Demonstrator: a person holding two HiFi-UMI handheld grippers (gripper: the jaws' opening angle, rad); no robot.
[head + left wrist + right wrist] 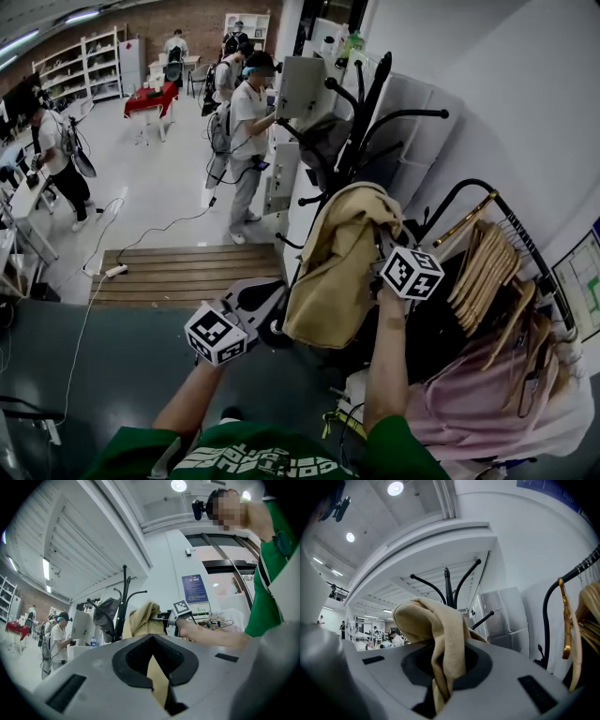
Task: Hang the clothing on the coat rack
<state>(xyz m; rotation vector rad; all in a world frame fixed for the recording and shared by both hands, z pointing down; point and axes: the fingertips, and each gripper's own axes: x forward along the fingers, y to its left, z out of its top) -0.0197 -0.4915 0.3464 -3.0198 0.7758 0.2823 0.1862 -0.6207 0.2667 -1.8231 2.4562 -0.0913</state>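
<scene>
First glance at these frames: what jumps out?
The tan garment at centre, bunched up and gripped at two places: the left gripper is shut on its lower left part, the right gripper on its upper right. Just behind it stands the black coat rack. At far right, a rail of wooden hangers has pink clothing below it.

Premises: an open lab or workshop hall. Evidence: brick rear wall (192, 21), white storage shelves (89, 66), ceiling strip lights (80, 16), a red-covered worktop (150, 98), and cables (169, 225) trailing over the pale floor (141, 178). Several people (248, 122) stand at equipment wearing backpacks.
</scene>
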